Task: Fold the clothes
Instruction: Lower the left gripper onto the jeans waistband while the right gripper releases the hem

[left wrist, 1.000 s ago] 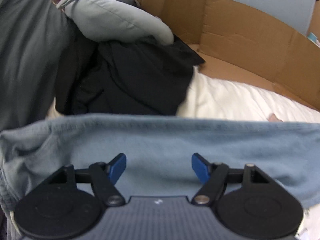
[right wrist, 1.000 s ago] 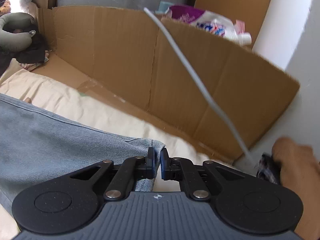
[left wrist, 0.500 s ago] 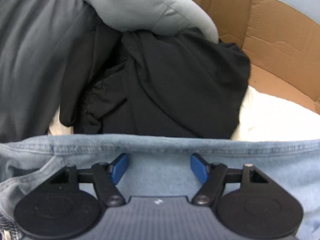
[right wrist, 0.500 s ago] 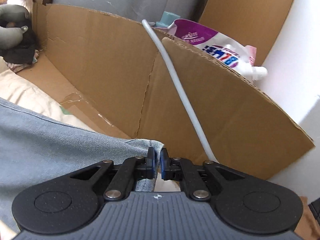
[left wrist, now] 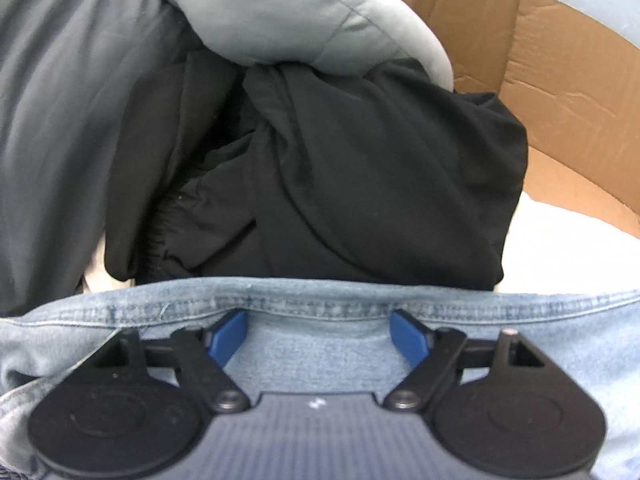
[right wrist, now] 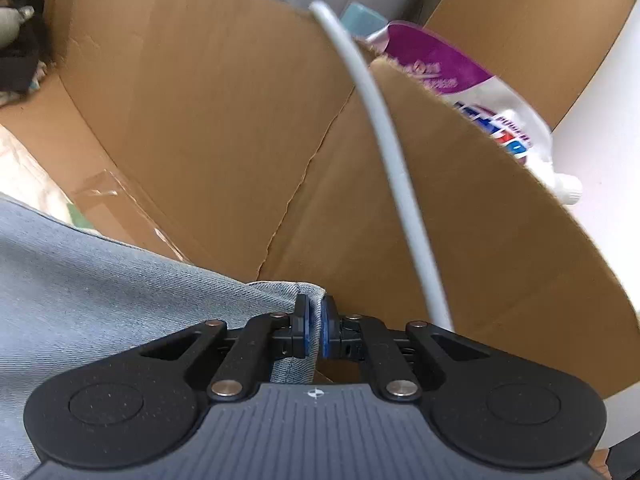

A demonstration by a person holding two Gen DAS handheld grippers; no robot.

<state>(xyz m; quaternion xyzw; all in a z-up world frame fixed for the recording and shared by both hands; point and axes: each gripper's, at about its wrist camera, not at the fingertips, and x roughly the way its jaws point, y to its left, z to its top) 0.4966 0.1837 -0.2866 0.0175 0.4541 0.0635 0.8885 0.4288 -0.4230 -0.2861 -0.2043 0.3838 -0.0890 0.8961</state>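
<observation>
Light blue jeans (left wrist: 320,356) stretch across the bottom of the left wrist view, their stitched hem running side to side. My left gripper (left wrist: 318,334) is open, its blue pads spread wide over the denim just behind that hem, nothing pinched between them. In the right wrist view the same jeans (right wrist: 100,280) spread out to the left. My right gripper (right wrist: 314,326) is shut on a folded corner of the denim, which sticks up between the blue pads.
A black garment (left wrist: 340,184) lies heaped just beyond the hem, under a grey cushion (left wrist: 296,12), with dark grey cloth (left wrist: 52,120) at left. Cardboard walls (right wrist: 224,128) stand close ahead. A white cable (right wrist: 396,168) hangs down. A purple detergent pouch (right wrist: 472,92) sits behind the cardboard.
Both grippers moved forward with the jeans: the black garment and the cardboard wall now loom nearer. The hand at lower right has left the right wrist view. Gripper states are unchanged.
</observation>
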